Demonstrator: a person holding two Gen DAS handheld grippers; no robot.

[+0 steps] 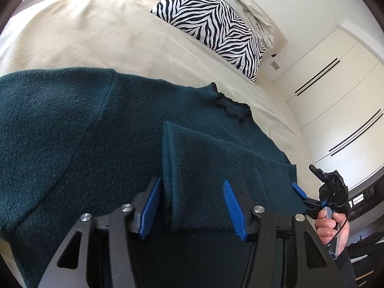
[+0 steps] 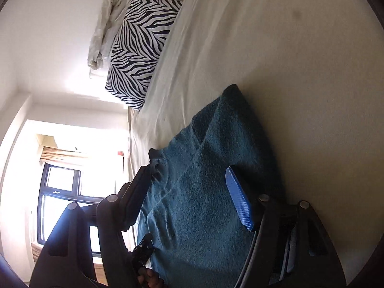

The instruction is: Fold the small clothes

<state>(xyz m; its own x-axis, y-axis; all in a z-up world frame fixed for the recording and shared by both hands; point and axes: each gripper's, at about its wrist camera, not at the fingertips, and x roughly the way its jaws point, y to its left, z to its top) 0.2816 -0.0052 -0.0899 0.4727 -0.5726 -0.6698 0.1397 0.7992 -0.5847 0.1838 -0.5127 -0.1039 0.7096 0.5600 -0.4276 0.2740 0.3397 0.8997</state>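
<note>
A dark teal knit sweater [image 1: 72, 132] lies flat on the cream bed sheet [image 1: 96, 36], its black-trimmed collar [image 1: 230, 108] toward the pillow. One sleeve [image 1: 204, 168] is folded across the body. My left gripper [image 1: 192, 206] is open, blue pads either side of the sleeve's cuff end. My right gripper [image 1: 297, 189] shows at the sweater's right edge in the left wrist view. In the right wrist view the right gripper [image 2: 189, 192] is open with sweater fabric [image 2: 192, 204] between its jaws.
A zebra-print pillow [image 1: 216, 24] and crumpled white bedding [image 1: 247, 2] lie at the head of the bed. White wardrobe doors [image 1: 336, 91] stand to the right. A window [image 2: 60, 192] shows beyond the bed.
</note>
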